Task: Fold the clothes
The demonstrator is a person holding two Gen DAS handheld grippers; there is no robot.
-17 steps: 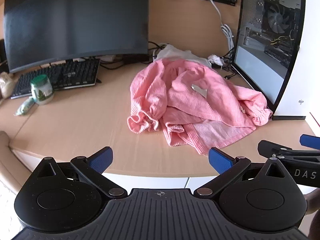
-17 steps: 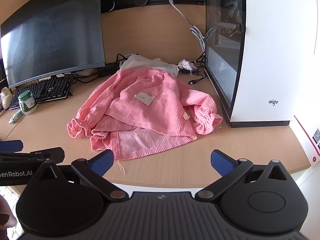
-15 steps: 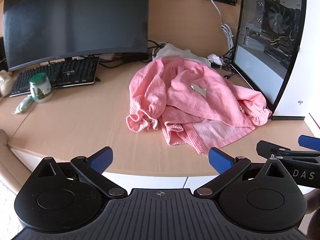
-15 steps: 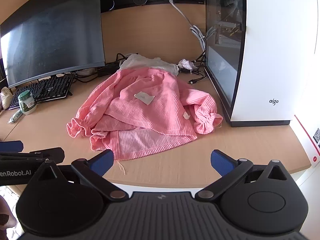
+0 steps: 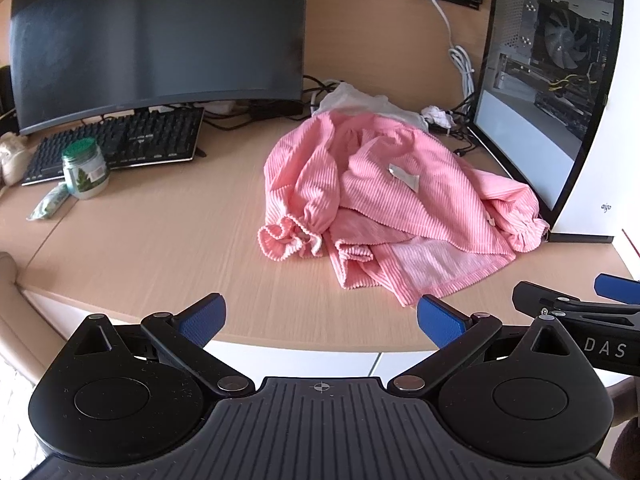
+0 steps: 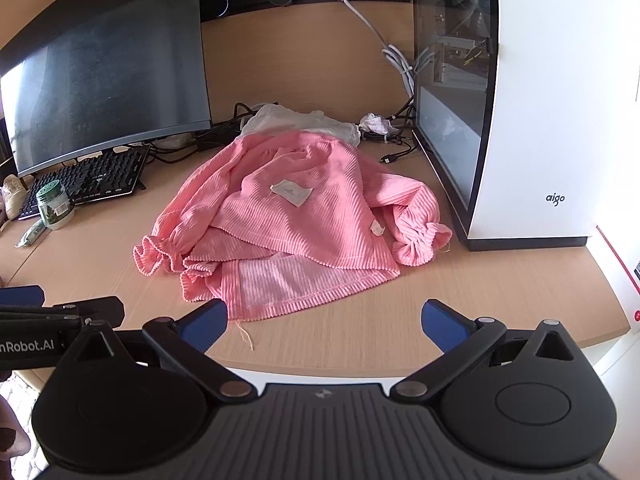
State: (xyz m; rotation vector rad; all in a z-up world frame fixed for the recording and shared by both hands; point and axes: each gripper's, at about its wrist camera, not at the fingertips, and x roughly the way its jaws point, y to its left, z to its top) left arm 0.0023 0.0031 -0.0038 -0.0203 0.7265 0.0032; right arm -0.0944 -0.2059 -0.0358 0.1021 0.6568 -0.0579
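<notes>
- Pink ribbed cloth fills the middle of my view: the pink garment (image 5: pixel 384 200) lies crumpled in a heap on the desk (image 5: pixel 160 248), unfolded, with a small white label (image 6: pixel 291 192) facing up on it.
- A white garment (image 6: pixel 296 122) sticks out from under its far edge, near the cables by the wall.
- I see my left gripper (image 5: pixel 320 318) hanging over the desk's near edge, its blue pads spread wide with nothing between them; the pink hem is just ahead of the right-hand pad and apart from it.
- My right gripper (image 6: pixel 325 320) is spread wide too and holds nothing; the garment's near hem lies just beyond its left-hand pad, and a loose thread trails from that hem toward me.
- From where I watch, the heap sits between the monitor (image 5: pixel 156 40) and keyboard (image 5: pixel 120 144) on one side and the white computer case (image 6: pixel 560 100) on the other, one ruffled cuff close to the case's base.
- A green-lidded jar (image 5: pixel 84 168) stands well apart from the garment, by the keyboard.
</notes>
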